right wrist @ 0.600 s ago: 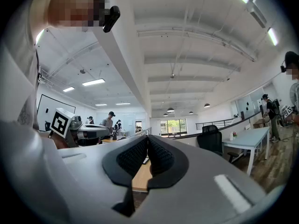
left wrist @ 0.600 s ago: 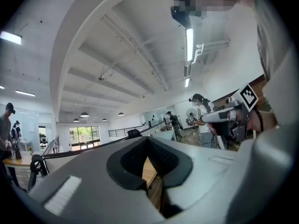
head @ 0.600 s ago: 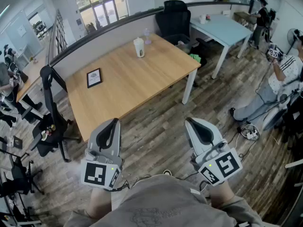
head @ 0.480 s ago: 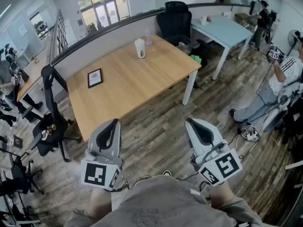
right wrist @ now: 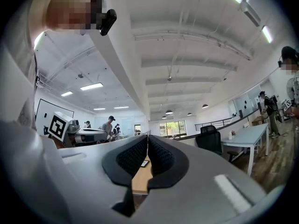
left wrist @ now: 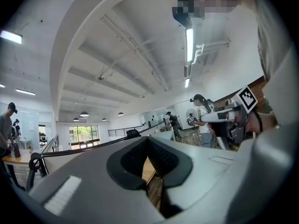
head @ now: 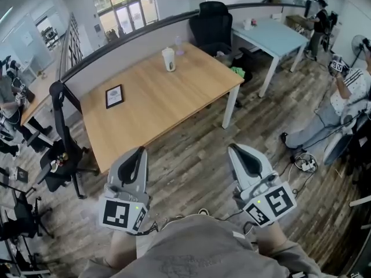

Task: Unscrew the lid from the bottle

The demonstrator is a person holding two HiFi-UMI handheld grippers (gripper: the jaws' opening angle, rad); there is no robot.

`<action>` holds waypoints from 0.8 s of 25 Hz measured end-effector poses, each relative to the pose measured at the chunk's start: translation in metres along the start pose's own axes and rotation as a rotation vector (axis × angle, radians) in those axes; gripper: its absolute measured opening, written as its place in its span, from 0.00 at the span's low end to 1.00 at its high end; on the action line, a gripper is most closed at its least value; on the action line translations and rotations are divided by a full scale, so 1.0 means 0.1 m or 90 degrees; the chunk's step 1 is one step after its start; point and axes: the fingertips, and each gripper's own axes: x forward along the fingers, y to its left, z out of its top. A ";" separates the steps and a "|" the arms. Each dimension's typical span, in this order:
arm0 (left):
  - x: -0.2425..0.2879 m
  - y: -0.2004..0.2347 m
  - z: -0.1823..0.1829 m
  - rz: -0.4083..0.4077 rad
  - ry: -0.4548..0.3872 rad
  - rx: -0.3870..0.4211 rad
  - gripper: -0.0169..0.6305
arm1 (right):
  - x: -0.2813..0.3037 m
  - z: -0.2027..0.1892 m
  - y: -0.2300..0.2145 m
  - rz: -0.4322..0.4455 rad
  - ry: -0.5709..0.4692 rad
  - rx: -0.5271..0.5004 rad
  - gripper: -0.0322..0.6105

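The bottle (head: pixel 168 58), pale with a lid on top, stands upright near the far edge of the wooden table (head: pixel 174 106) in the head view. Both grippers are held close to my body over the floor, well short of the table. My left gripper (head: pixel 138 150) points towards the table's near corner, and its jaws are shut with nothing between them (left wrist: pixel 148 143). My right gripper (head: pixel 232 148) is level with it on the right, also shut and holding nothing (right wrist: pixel 147 140). Neither gripper view shows the bottle.
A black framed card (head: pixel 115 95) lies on the table's left part. A black office chair (head: pixel 213 21) stands behind the table, another chair (head: pixel 61 133) at its left end. A light blue table (head: pixel 273 35) and a seated person (head: pixel 346 94) are to the right.
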 end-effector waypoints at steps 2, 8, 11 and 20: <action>0.04 0.03 -0.01 0.024 0.004 -0.015 0.04 | -0.03 0.07 -0.09 -0.023 -0.032 0.006 0.08; 0.17 0.00 -0.09 0.053 0.021 -0.022 0.55 | -0.12 0.05 -0.40 -0.075 -0.038 -0.011 0.50; 0.25 -0.08 -0.11 0.040 0.029 -0.021 0.55 | -0.14 -0.02 -0.49 -0.077 -0.024 -0.008 0.50; 0.63 -0.07 -0.27 0.023 0.052 -0.019 0.55 | 0.02 -0.12 -0.83 -0.088 -0.014 0.008 0.50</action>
